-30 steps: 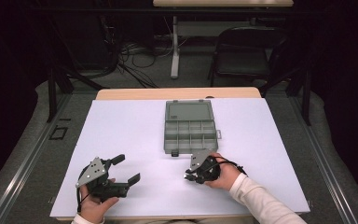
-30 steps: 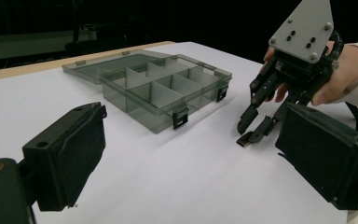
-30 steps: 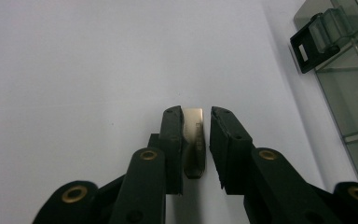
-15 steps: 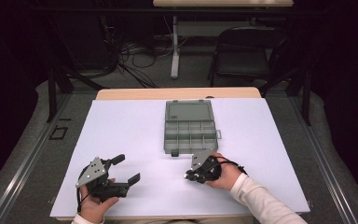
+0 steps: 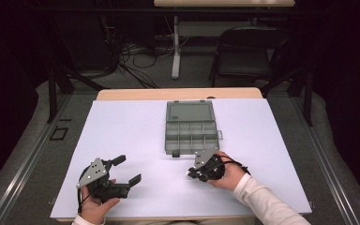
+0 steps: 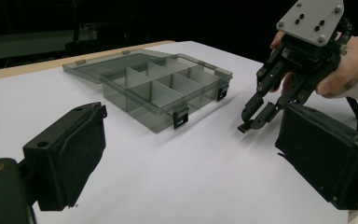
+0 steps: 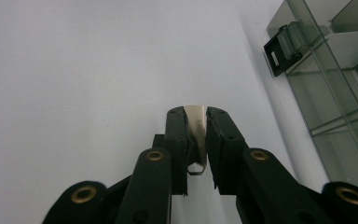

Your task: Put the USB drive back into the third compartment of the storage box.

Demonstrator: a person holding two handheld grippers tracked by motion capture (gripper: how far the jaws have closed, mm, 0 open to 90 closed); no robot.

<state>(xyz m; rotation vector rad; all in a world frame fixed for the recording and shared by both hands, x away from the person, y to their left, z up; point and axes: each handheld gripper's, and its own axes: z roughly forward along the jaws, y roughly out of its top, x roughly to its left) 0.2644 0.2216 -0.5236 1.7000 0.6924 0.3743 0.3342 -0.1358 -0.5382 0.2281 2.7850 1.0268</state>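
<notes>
The white table [image 5: 136,136] is evenly and brightly lit from above, while the room behind it is left almost black, with only faint detail kept in the floor cables and chair. Soft, short shadows are cast beneath the right gripper [image 6: 254,122] and the clear compartment box [image 6: 154,86]. In the right gripper view the sheet is washed to a pale grey-blue and the near jaws are rendered soft. All views are grainy and slightly blurred; mild glare is seen along the box walls.
</notes>
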